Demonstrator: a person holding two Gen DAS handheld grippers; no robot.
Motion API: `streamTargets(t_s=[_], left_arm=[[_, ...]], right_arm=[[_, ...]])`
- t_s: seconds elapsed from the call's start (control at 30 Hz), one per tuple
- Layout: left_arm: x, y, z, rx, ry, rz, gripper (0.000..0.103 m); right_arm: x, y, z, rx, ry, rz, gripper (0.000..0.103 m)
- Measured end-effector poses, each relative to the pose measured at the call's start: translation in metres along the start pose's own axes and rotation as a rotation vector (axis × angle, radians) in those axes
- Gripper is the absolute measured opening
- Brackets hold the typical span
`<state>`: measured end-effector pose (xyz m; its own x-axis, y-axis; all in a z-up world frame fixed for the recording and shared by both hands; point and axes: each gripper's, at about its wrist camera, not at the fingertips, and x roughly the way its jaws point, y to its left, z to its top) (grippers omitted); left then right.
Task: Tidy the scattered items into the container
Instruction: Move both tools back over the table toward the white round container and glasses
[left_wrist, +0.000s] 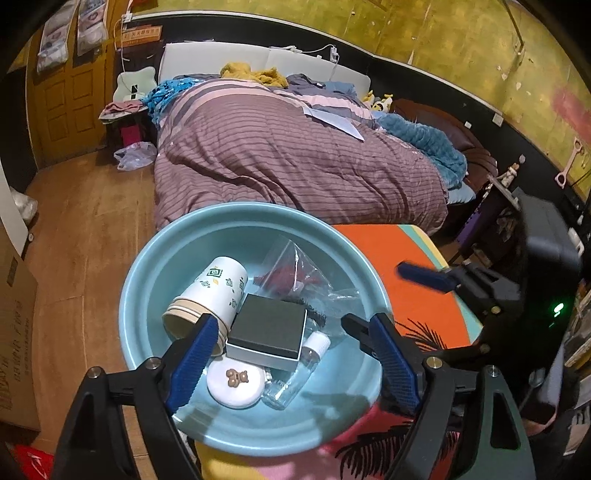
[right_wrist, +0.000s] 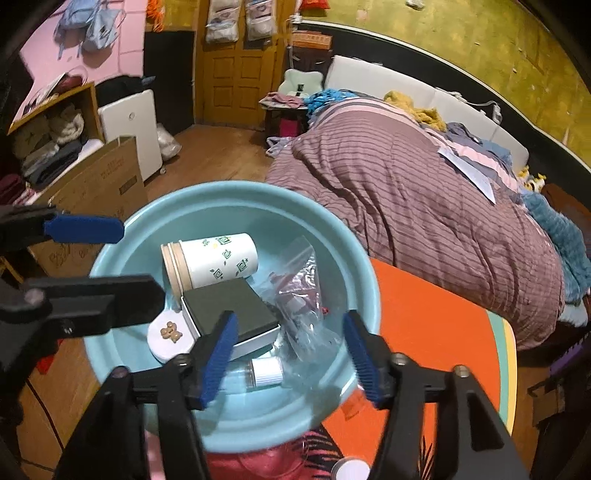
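A bedroom with a wooden floor (left_wrist: 85, 236) and a table top (right_wrist: 424, 325) covered in an orange, pink and striped cloth; the cloth's near edge is cut off behind the gripper frames in both views.

Nearest, the left gripper (left_wrist: 280, 354) hangs over the light blue basin (left_wrist: 258, 218) with its blue-padded fingers spread wide and nothing between them. The right gripper (right_wrist: 288, 354) is likewise spread wide and empty over the same basin; in the left wrist view it shows blurred at the right, over the orange cloth. A small round white object (right_wrist: 351, 469) at the bottom of the right wrist view is mostly hidden and cannot be identified.

Inside the basin lie a paper cup (left_wrist: 210, 295) on its side, a dark-topped flat box (left_wrist: 267, 330) touching it, a white round case with a bear figure (left_wrist: 234, 384) partly under the box, a clear bottle with a white cap (left_wrist: 299, 369) beside the box, and a clear plastic bag (left_wrist: 299, 277) whose dark reddish contents are hard to make out. The left finger hides part of the cup's mouth.

The basin's left rim overhangs the table edge, above the floor; bare orange cloth lies to its right.

Beyond stands a bed with a striped quilt (left_wrist: 295, 162), close behind the basin's far rim. A cardboard box (right_wrist: 96, 184) stands to the left, a wooden door (right_wrist: 240, 74) farther back.
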<state>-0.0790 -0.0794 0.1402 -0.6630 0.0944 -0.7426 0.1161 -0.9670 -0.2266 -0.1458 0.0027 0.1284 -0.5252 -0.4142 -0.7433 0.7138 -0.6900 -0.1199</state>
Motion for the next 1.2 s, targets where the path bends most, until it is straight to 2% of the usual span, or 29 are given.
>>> streamTargets(t_s=[0.03,0.17,0.47,0.7,0.93,1.2], left_arm=[[0.000,-0.003,-0.001,0.007,0.004,0.009,0.089],[-0.004,-0.015,-0.006,0.030,0.016,0.008,0.089],[-0.017,-0.055,-0.016,0.113,0.001,-0.008,0.089],[-0.019,-0.085,-0.027,0.185,0.022,-0.039,0.089],[-0.012,-0.128,-0.052,0.294,0.061,-0.086,0.090],[-0.010,-0.159,-0.074,0.366,0.078,-0.143,0.090]], right_arm=[[-0.006,-0.002,-0.001,0.014,-0.015,-0.006,0.086],[-0.024,-0.008,-0.007,0.032,-0.047,-0.033,0.095],[-0.044,-0.015,-0.036,0.064,-0.002,-0.034,0.097],[-0.069,-0.035,-0.067,0.147,-0.004,-0.035,0.097],[-0.097,-0.051,-0.102,0.198,-0.012,-0.098,0.098],[-0.106,-0.065,-0.145,0.259,0.025,-0.161,0.098]])
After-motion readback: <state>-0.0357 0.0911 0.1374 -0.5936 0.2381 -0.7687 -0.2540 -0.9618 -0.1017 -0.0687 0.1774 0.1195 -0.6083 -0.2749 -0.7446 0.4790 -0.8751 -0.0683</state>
